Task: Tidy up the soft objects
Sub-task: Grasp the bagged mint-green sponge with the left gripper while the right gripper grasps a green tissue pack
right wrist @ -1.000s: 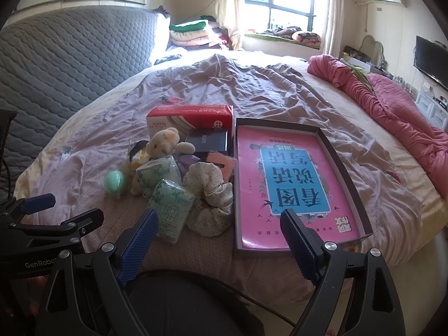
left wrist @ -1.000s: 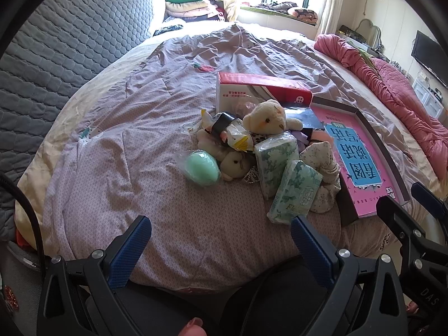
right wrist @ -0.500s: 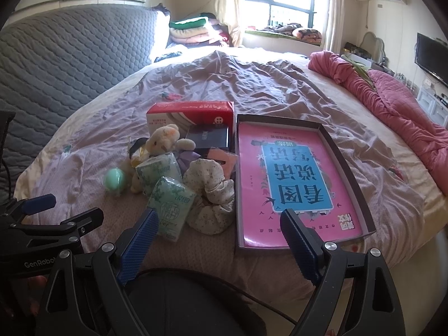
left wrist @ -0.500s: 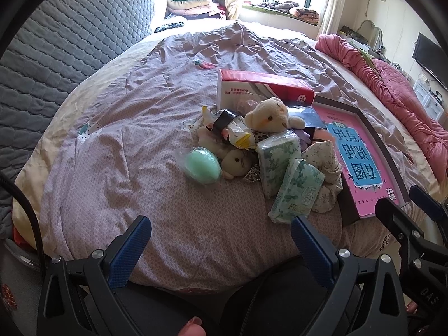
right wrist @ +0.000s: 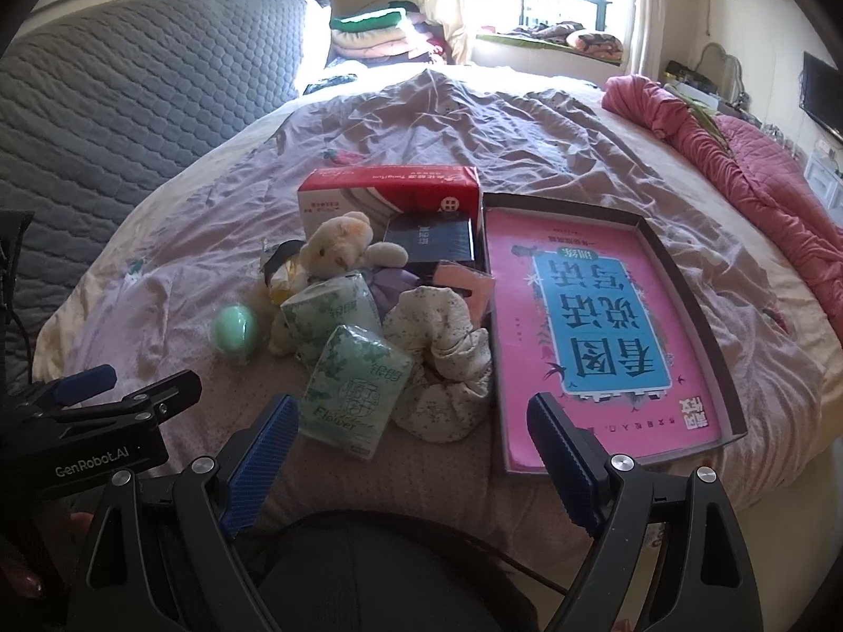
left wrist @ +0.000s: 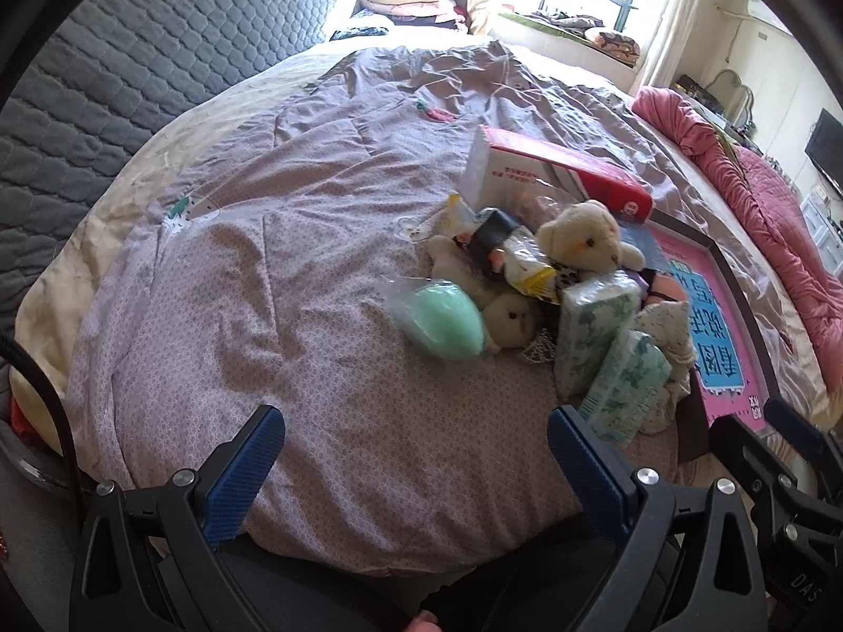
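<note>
soft pile (teddy bear [right wrist: 340, 245], 2 tissue packs [right wrist: 354, 388], green ball [left wrist: 448, 320], floral cloth [right wrist: 441, 363]) on bed [right wrist: 527, 121] just L of pink tray [right wrist: 685, 295] | chg: L cam nearer pile vs 1s ago, nothing grabbed, sorting not begun | tray holds only a book [right wrist: 600, 324] | L gripper [left wrist: 416, 453] + R gripper [right wrist: 413, 440] both wide, empty

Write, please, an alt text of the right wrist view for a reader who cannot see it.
A pile of soft things lies on a purple bedspread: a cream teddy bear, two green tissue packs, a green ball and a floral cloth bundle. To their right is a shallow box with a pink book. The right tool hangs open near the pile, holding nothing.
</note>
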